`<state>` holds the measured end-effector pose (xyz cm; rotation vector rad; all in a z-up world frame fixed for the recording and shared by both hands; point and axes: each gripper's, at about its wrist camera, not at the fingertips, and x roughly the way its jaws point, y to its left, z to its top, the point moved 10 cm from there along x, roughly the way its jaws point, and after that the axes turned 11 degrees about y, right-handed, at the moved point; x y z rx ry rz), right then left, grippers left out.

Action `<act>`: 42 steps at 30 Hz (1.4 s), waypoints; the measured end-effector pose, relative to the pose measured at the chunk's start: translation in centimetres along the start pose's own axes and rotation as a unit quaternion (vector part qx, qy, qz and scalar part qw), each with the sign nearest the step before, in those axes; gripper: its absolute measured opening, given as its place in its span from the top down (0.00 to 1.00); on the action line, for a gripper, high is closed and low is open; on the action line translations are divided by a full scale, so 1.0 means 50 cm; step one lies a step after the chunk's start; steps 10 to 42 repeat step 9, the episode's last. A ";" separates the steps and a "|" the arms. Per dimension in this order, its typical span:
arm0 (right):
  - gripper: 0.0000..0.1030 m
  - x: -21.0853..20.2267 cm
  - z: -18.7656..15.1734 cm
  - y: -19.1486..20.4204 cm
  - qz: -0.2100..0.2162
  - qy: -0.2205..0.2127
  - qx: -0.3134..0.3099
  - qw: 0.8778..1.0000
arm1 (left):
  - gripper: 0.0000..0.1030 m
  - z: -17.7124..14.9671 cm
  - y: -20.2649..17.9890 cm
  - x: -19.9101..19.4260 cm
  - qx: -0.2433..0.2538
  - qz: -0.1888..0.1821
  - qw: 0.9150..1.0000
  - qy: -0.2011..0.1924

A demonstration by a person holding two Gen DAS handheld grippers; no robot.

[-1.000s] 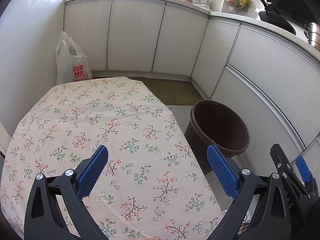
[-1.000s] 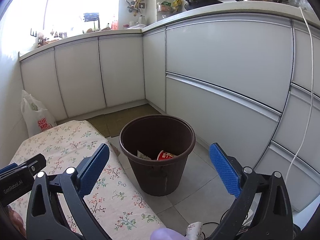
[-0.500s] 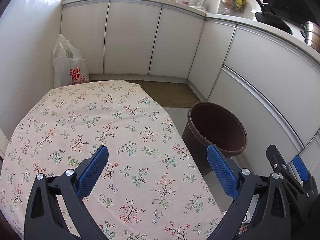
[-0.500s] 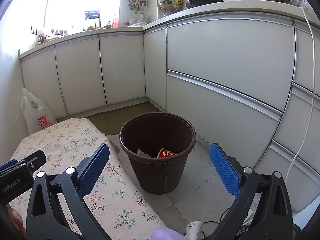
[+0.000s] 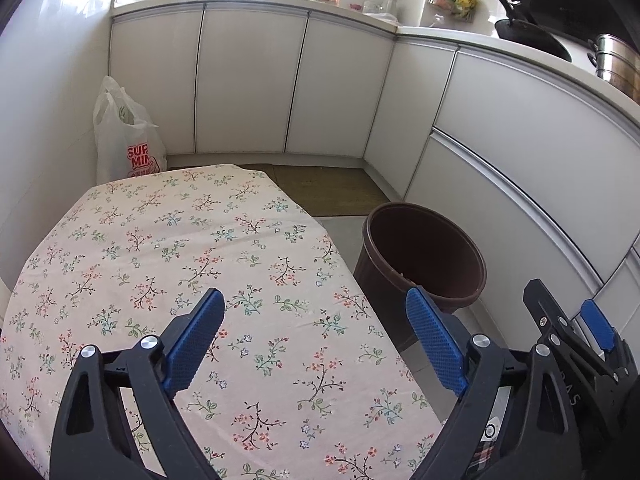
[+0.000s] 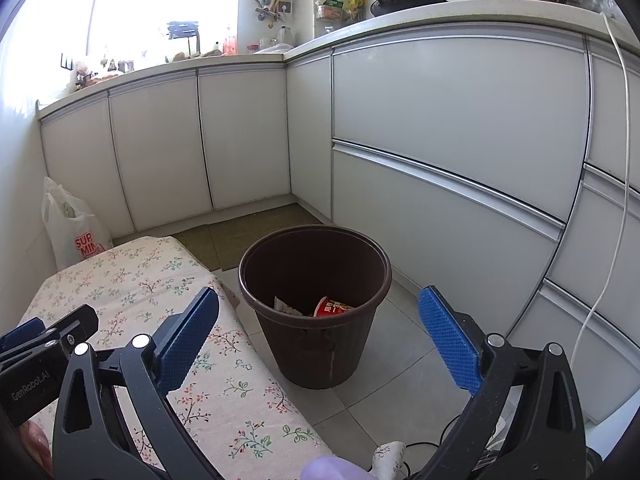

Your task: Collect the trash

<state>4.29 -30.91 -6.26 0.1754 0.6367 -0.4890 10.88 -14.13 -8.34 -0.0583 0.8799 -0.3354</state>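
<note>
A dark brown plastic trash bin point(image 6: 316, 304) stands on the tiled floor beside the table; it also shows in the left wrist view point(image 5: 424, 256). Inside it lie a red cup point(image 6: 334, 307) and a crumpled wrapper point(image 6: 286, 306). My left gripper point(image 5: 314, 342) is open and empty above the floral tablecloth point(image 5: 168, 248). My right gripper point(image 6: 318, 340) is open and empty, held above and in front of the bin. No loose trash shows on the tablecloth.
A white plastic shopping bag point(image 5: 126, 140) stands on the floor by the far table end. White kitchen cabinets point(image 6: 440, 128) run along the back and right. A mat point(image 5: 324, 190) lies on the floor. A white cable point(image 6: 612, 200) hangs at the right.
Both grippers have drawn back and risen slightly; the bin and table look a little farther away. Both stay open and empty.
</note>
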 end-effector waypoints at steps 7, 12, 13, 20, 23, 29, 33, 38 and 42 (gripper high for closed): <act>0.07 0.004 -0.002 -0.001 -0.003 -0.002 0.001 1.000 | 0.13 -0.001 0.006 0.003 -0.009 0.009 1.000 0.014; 0.07 0.005 -0.004 0.000 -0.002 -0.001 0.001 1.000 | 0.13 -0.002 0.008 0.005 -0.011 0.009 1.000 0.017; 0.07 0.005 -0.004 0.000 -0.002 -0.001 0.001 1.000 | 0.13 -0.002 0.008 0.005 -0.011 0.009 1.000 0.017; 0.07 0.005 -0.004 0.000 -0.002 -0.001 0.001 1.000 | 0.13 -0.002 0.008 0.005 -0.011 0.009 1.000 0.017; 0.07 0.005 -0.004 0.000 -0.002 -0.001 0.001 1.000 | 0.13 -0.002 0.008 0.005 -0.011 0.009 1.000 0.017; 0.07 0.005 -0.004 0.000 -0.002 -0.001 0.001 1.000 | 0.13 -0.002 0.008 0.005 -0.011 0.009 1.000 0.017; 0.07 0.005 -0.004 0.000 -0.002 -0.001 0.001 1.000 | 0.13 -0.002 0.008 0.005 -0.011 0.009 1.000 0.017; 0.07 0.005 -0.004 0.000 -0.002 -0.001 0.001 1.000 | 0.13 -0.002 0.008 0.005 -0.011 0.009 1.000 0.017; 0.07 0.005 -0.004 0.000 -0.002 -0.001 0.001 1.000 | 0.13 -0.002 0.008 0.005 -0.011 0.009 1.000 0.017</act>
